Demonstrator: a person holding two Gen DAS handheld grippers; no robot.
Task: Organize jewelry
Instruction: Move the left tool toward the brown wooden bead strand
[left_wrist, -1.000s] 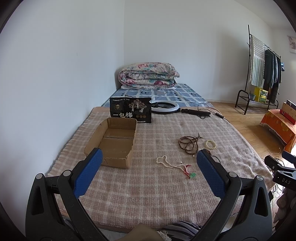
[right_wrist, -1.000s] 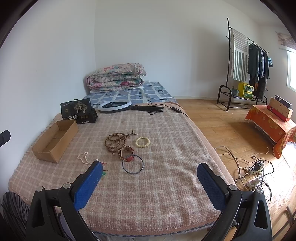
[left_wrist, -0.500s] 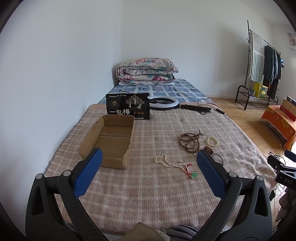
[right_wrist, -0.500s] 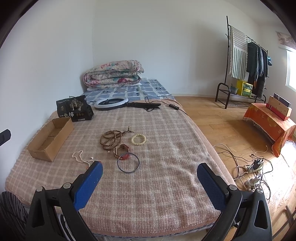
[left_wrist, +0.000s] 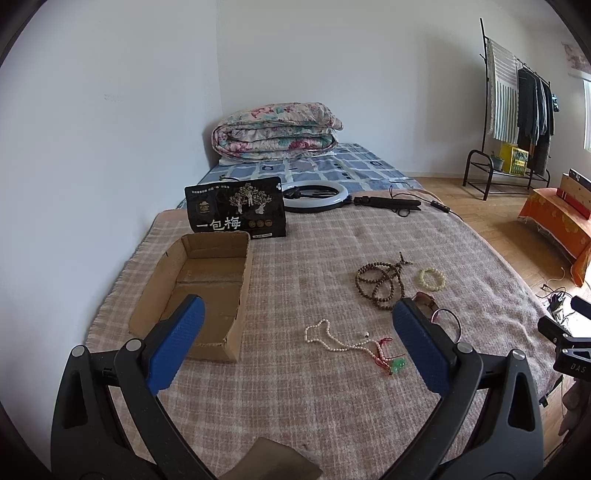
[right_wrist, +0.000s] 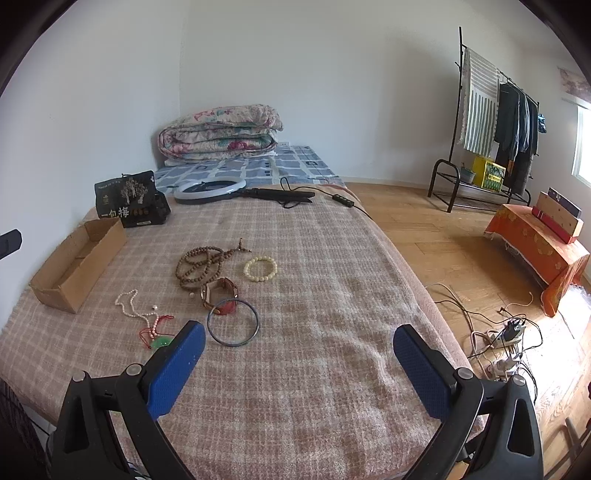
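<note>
Jewelry lies loose on the plaid blanket (right_wrist: 332, 295) of the bed, ahead of both tools. Left tool (left_wrist: 295, 343) and right tool (right_wrist: 297, 360) each hover with blue pads wide apart, holding nothing. The left tool's right pad hides part of the dark bangle (right_wrist: 232, 323) and the watch (right_wrist: 219, 291). Beyond lie the pearl necklace (left_wrist: 332, 338) with a small green pendant, hard to make out, brown prayer beads (right_wrist: 201, 264) and a cream bracelet (right_wrist: 260, 268). The cardboard box (left_wrist: 201, 288) sits open to the left.

One cardboard box (right_wrist: 79, 264), one black pouch (right_wrist: 127, 199), one ring light (right_wrist: 208, 190), five jewelry pieces (right_wrist: 201, 264).
</note>
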